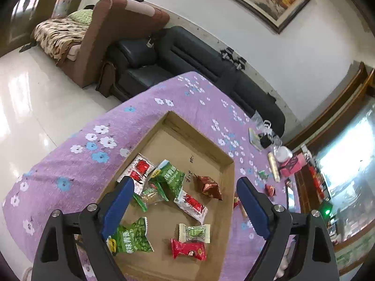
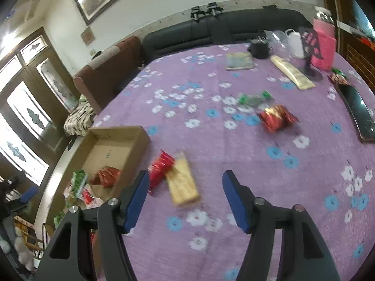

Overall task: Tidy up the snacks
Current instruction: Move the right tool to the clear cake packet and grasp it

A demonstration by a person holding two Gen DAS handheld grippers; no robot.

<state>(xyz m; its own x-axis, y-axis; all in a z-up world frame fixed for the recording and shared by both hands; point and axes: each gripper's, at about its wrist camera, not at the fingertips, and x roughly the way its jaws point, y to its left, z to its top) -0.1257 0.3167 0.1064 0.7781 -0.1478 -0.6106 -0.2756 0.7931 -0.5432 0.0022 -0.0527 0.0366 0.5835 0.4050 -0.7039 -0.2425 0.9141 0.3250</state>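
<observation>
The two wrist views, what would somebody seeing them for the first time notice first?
Probably the purple flowered tablecloth filling both views. Next, the shallow cardboard box under the open left gripper, scattered with red and green snack packets. In the right wrist view, a yellow packet and a red one lie between the open right gripper's fingers.

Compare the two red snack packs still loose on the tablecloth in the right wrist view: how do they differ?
The near red pack lies just outside the cardboard box, touching a yellow wafer pack; the far red foil pack lies alone mid-table. The near one looks flat and slim, the far one puffier with gold patches. Both are red, blurred, outside the box, ungripped.
</observation>
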